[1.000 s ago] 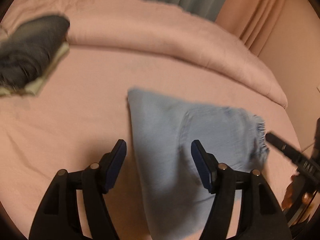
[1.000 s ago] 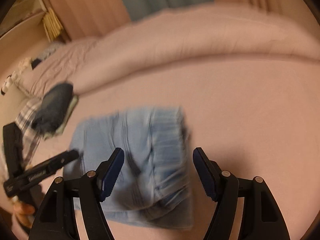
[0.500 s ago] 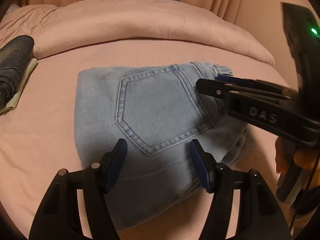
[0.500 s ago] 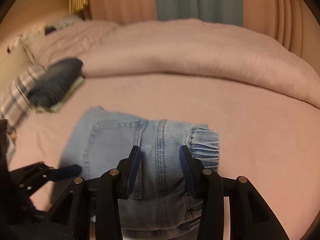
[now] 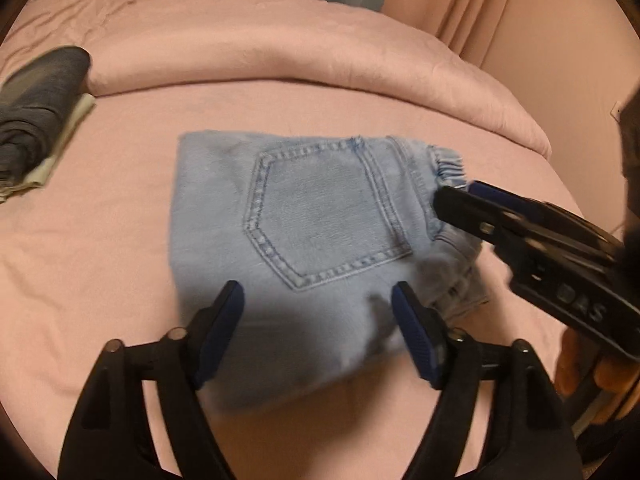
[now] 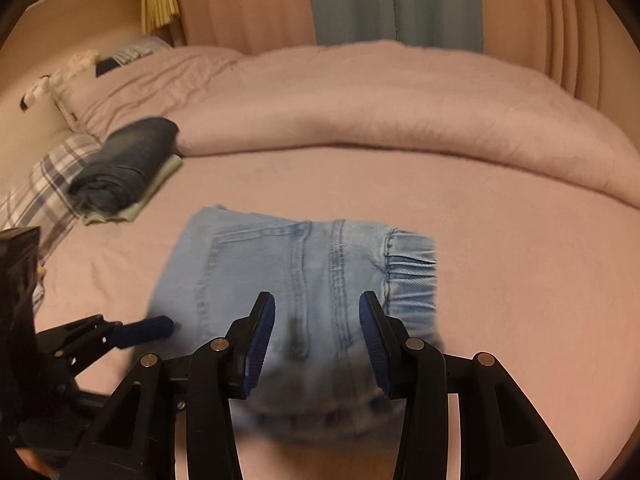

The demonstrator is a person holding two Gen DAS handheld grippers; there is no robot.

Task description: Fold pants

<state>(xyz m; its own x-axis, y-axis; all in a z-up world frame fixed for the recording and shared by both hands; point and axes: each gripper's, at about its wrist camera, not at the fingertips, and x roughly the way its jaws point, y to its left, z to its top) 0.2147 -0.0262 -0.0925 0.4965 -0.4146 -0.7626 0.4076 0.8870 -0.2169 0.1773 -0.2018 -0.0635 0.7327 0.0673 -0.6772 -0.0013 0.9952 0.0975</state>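
Pants: the pants (image 5: 320, 236) lie on the bed (image 5: 120, 240) as a compact light-denim packet, back pocket (image 5: 320, 212) facing up, elastic waistband (image 6: 408, 276) at one end.
Stage: folded, I'd judge; what remains looks like squaring and pressing the packet flat.
Left tongs: the left tongs (image 5: 318, 300) hover at the near edge of the pants, jaws wide apart and just opened further, denim below them but no pinch on it.
Right tongs: the right tongs (image 6: 316, 312) sit over the waistband end of the pants, jaws partly apart after closing a little; I cannot tell whether the pads bite the cloth.
Doing it well: press down rather than drag, since the layers near the waistband look loose and could slide apart. Work both ends together, so the packet stays square.
Watch for: the lower layers peeking out beside the waistband; tuck them under rather than tugging.
Nearby: a dark roll (image 6: 128, 164) of clothing lies well apart from the pants, towards the duvet (image 6: 380, 108).
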